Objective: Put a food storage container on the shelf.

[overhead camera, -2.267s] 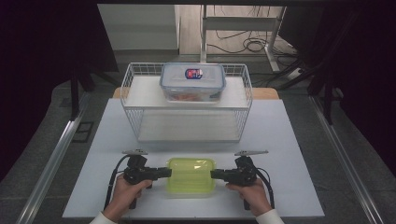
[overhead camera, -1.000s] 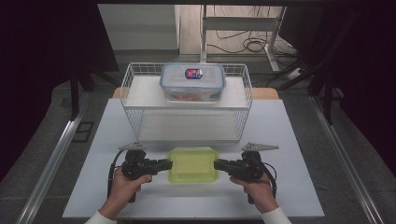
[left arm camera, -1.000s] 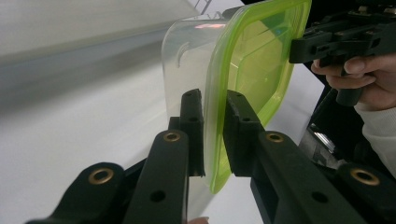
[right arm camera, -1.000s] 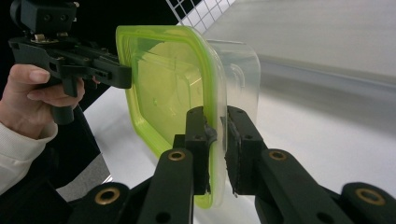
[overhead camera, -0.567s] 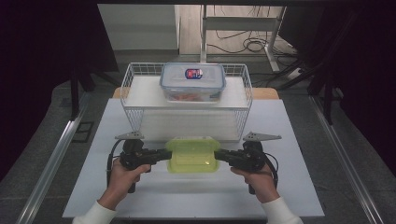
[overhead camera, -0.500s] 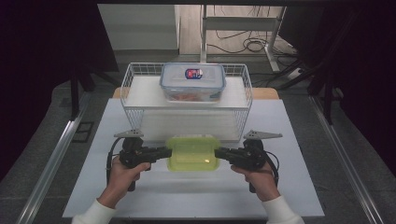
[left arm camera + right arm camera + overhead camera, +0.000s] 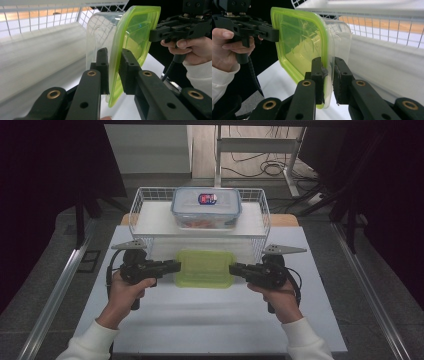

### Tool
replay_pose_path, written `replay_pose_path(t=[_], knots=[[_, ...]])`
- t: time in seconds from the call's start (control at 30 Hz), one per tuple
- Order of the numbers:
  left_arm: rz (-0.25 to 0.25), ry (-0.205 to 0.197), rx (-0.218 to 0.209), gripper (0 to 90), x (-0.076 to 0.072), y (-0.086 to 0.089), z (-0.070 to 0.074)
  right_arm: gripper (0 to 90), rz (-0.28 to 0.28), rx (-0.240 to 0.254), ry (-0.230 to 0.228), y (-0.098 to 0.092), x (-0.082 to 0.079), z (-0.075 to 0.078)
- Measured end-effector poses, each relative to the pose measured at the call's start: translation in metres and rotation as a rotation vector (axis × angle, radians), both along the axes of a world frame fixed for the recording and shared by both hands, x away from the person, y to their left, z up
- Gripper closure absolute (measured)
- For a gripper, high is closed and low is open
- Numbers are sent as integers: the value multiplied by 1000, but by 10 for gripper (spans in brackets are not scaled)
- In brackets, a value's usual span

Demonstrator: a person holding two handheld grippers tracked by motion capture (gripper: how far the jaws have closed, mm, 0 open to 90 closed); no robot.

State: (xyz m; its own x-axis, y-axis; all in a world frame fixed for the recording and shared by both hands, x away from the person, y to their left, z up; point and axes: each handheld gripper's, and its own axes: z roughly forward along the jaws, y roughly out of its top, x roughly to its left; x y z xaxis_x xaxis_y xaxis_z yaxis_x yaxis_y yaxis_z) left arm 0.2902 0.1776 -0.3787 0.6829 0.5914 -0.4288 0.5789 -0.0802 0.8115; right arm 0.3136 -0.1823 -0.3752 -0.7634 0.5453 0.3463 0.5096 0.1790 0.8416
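You hold a clear rectangular plastic container with a lime-green lid (image 7: 205, 268) level, lid up, just in front of the white wire basket (image 7: 137, 205), long axis running left to right. Your left gripper (image 7: 176, 265) and right gripper (image 7: 233, 269) each pinch an end rim.

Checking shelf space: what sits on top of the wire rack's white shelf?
A clear lidded container sits on the white shelf, with something orange inside; its lid hides what exactly. The green-lidded container is held lower, in front.
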Motion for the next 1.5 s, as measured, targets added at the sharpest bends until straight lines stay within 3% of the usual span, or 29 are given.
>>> replay_pose_path(t=[0.2, 0.4, 0.83, 1.5], knots=[[0, -13, -20, 789, 3, 2, 12, 794, 4, -7, -36, 2, 2, 17], [9, -34, -14, 789, 7, 0, 31, 794, -1, -17, -56, 1, 6, 35], [-3, -75, -11, 789, 30, -1, 71, 794, -14, -15, -103, 0, 22, 74], [11, -119, 18, 790, 84, 6, 136, 794, -45, -25, -132, 11, 74, 137]])
